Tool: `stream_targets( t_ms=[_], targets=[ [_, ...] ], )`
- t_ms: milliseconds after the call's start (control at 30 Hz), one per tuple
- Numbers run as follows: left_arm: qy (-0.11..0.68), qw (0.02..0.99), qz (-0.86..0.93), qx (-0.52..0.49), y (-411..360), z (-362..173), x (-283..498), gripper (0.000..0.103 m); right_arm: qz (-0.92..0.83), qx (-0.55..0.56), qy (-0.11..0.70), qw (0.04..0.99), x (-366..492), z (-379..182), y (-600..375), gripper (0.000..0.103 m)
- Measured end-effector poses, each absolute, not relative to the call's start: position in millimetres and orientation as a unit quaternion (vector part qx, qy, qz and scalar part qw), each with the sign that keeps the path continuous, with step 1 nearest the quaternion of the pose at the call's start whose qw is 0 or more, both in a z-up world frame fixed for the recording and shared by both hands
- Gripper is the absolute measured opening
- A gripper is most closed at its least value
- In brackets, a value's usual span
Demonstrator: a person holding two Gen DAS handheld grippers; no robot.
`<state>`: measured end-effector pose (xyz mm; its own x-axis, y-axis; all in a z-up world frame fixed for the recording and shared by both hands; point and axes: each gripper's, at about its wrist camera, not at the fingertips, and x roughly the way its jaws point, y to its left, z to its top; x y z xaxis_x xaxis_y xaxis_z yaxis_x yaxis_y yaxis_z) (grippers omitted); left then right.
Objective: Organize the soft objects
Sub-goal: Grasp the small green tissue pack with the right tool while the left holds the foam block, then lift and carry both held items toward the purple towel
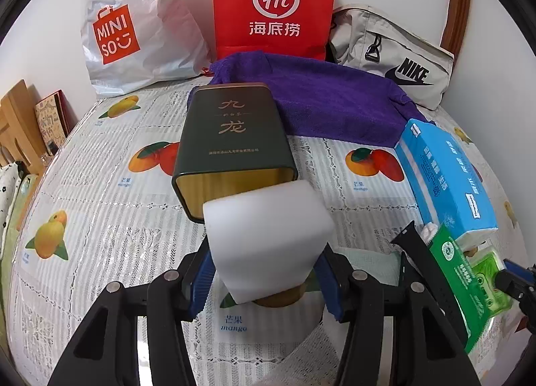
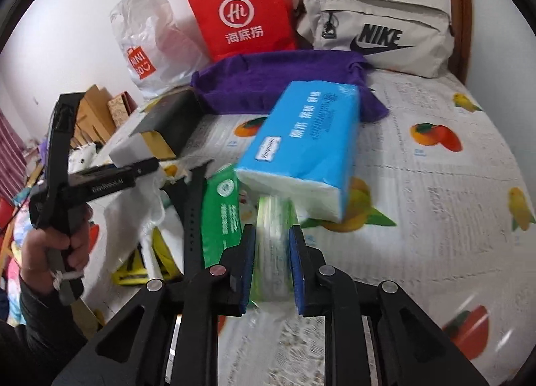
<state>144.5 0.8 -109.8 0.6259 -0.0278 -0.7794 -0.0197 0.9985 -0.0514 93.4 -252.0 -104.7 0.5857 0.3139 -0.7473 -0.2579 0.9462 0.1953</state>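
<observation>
Left wrist: white foam block (image 1: 268, 238) clamped between left gripper (image 1: 266, 277) pads, at tin's (image 1: 234, 138) mouth.

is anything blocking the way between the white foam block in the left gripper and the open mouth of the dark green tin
Nothing visible does. The white foam block, held by the left gripper, sits right at the gold-lined open mouth of the dark green rectangular tin, partly overlapping it.

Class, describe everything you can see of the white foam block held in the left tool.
The white foam block is a plain, matte, smooth-sided cuboid with soft edges and no printing. The left tool grips its lower part between blue pads, so it stands tilted above the mango-print cloth. Its upper end sits at the open mouth of the dark green tin, which lies on its side.
</observation>
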Motion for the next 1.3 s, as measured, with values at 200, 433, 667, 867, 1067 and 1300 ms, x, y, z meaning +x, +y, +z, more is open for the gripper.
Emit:
stream_targets(
  t_ms=[200, 433, 667, 867, 1067, 1300],
  targets=[
    [0.435, 0.9, 0.0, -0.019, -1, -111, 146, 0.053, 0.161, 0.034, 0.439, 0.883, 96, -116, -250, 0.023],
    [0.445, 0.895, -0.005, -0.027, 1, -122, 151, 0.051, 0.16, -0.005, 0.447, 0.88, 99, -126, -232, 0.03],
    [0.445, 0.896, 0.009, -0.014, 10, -118, 145, 0.05, 0.121, -0.028, 0.441, 0.889, 96, -121, -234, 0.027],
    [0.447, 0.894, 0.028, -0.014, 27, -122, 134, 0.05, 0.11, -0.012, 0.45, 0.886, 103, -128, -244, 0.03],
    [0.439, 0.898, 0.029, -0.02, 28, -122, 135, 0.05, 0.104, -0.025, 0.444, 0.889, 107, -131, -239, 0.03],
    [0.444, 0.896, 0.022, -0.025, 31, -119, 130, 0.049, 0.1, -0.034, 0.445, 0.889, 103, -126, -239, 0.021]
  ],
)
